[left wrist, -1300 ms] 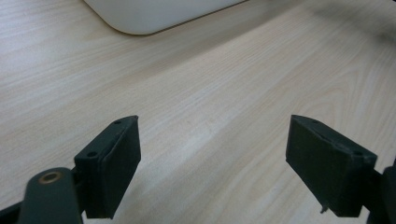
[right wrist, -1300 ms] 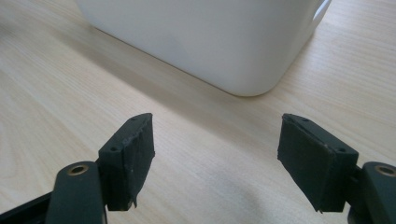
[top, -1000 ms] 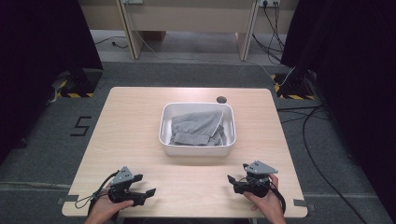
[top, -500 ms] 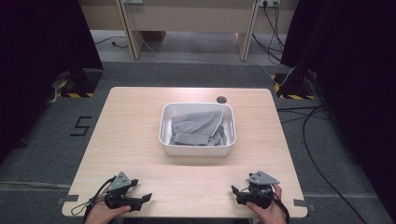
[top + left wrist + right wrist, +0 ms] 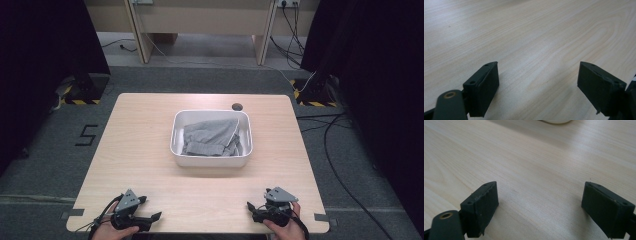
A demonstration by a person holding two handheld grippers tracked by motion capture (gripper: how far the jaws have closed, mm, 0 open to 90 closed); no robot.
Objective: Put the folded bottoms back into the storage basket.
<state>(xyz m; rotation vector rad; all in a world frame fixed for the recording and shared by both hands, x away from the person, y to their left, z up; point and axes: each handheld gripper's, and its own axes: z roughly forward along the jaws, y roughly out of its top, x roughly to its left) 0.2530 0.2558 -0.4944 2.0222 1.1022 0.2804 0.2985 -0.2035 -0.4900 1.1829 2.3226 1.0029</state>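
Grey cloth [image 5: 212, 136] in the white tub [image 5: 176, 137], well ahead of both grippers.
Left gripper [image 5: 152, 218] and right gripper [image 5: 251, 207] are held released (nothing grasped); a forward reach is judged next.

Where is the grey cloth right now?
In the high view, the grey cloth lies crumpled inside the white tub at the table's centre, just in front of the round cable hole.

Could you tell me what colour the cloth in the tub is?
Grey cloth, best in the high view.
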